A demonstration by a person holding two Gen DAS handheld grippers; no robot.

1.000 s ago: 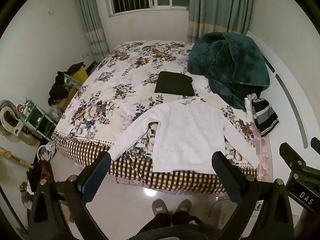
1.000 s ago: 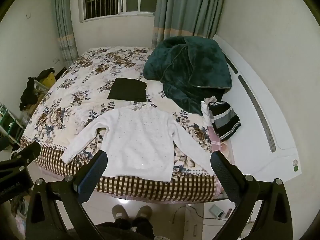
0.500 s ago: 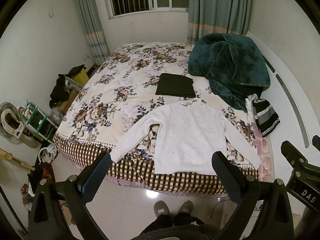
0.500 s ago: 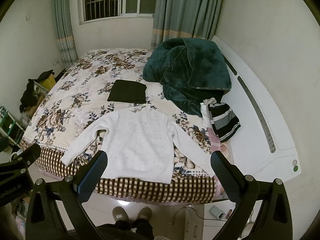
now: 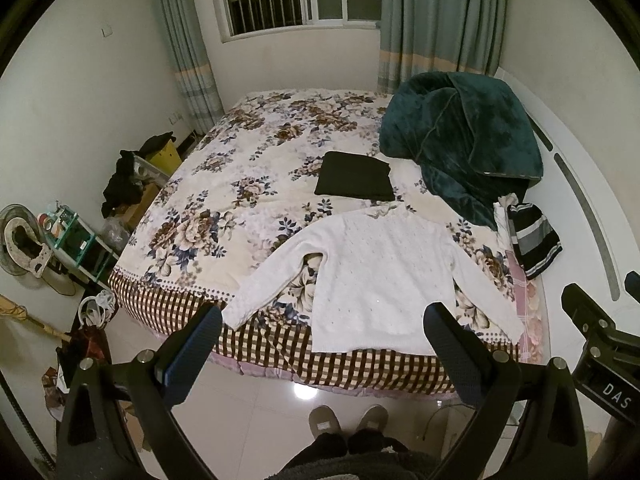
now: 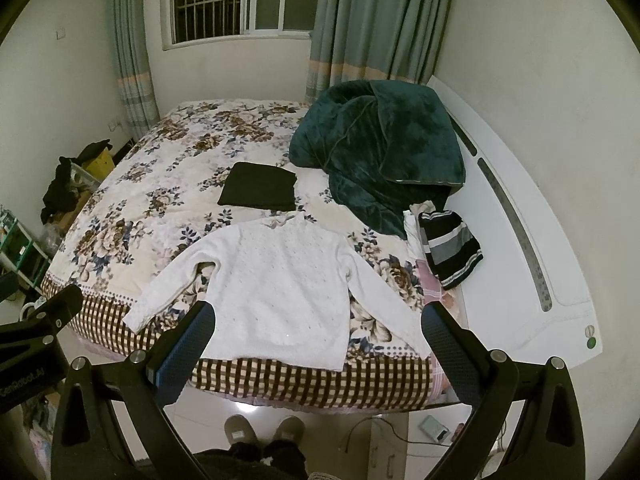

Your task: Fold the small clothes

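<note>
A white long-sleeved sweater [image 5: 376, 276] lies flat, sleeves spread, at the near edge of the floral bed [image 5: 240, 184]; it also shows in the right wrist view [image 6: 280, 280]. A folded black garment [image 5: 354, 181] lies behind it, also seen in the right wrist view [image 6: 258, 191]. My left gripper [image 5: 322, 344] is open and empty, held high above the floor in front of the bed. My right gripper [image 6: 318, 340] is open and empty too, beside the left one.
A dark green blanket [image 5: 460, 140] is heaped at the bed's right, with a striped garment [image 5: 534, 240] beside it and a white headboard [image 6: 520, 248] further right. Clutter and shelves [image 5: 72, 240] stand on the floor at the left. The person's slippers [image 5: 348, 420] are on the tiles.
Both grippers have pulled back and up slightly, so the bed looks a little farther away. The clothes have not moved.
</note>
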